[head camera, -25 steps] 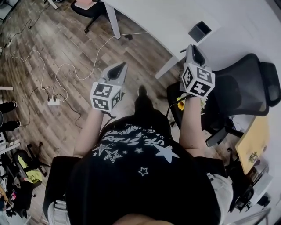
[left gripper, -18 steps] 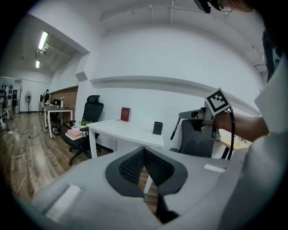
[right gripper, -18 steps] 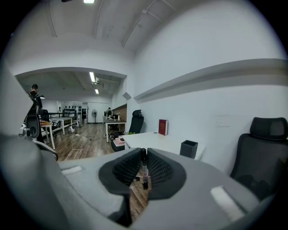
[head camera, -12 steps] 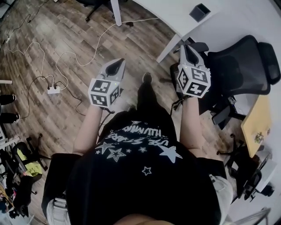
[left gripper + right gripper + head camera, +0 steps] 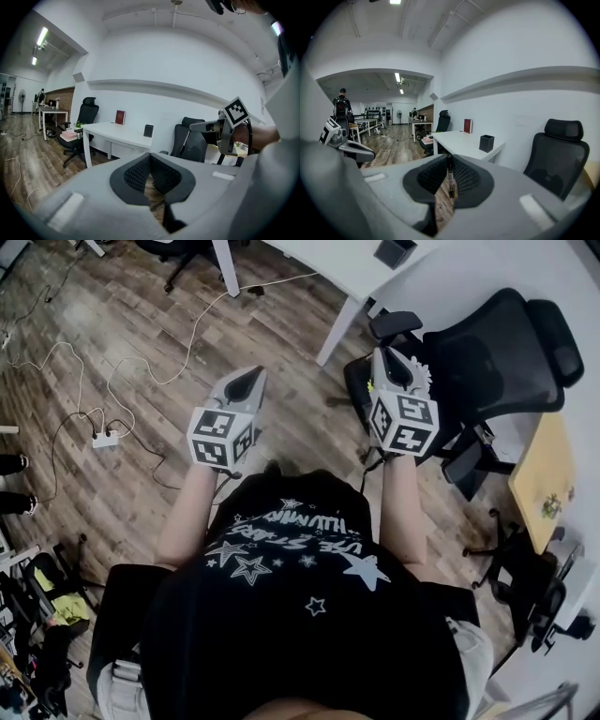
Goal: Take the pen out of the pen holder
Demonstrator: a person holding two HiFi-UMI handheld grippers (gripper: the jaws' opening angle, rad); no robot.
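Observation:
A dark pen [image 5: 450,177] stands upright between the pads of my right gripper [image 5: 450,161], which is shut on it. The black square pen holder [image 5: 486,143] stands well ahead on the white table [image 5: 459,143]; in the head view the pen holder [image 5: 394,251] is at the top edge, far from both grippers. My right gripper [image 5: 389,362] hovers over the floor beside a black office chair [image 5: 487,352]. My left gripper [image 5: 246,381] is held level with it to the left. The left gripper's [image 5: 151,157] pads meet at the tip with nothing between them.
White cables and a power strip [image 5: 105,439] lie on the wooden floor at the left. A red book [image 5: 468,125] leans on the wall at the table's back. A second black chair [image 5: 84,122] stands beyond the table. A yellow desk [image 5: 542,484] is at the right.
Both grippers have drawn back from the table, the pen still in the right one. The table and pen holder have slid to the head view's top edge, and the black chair has come alongside.

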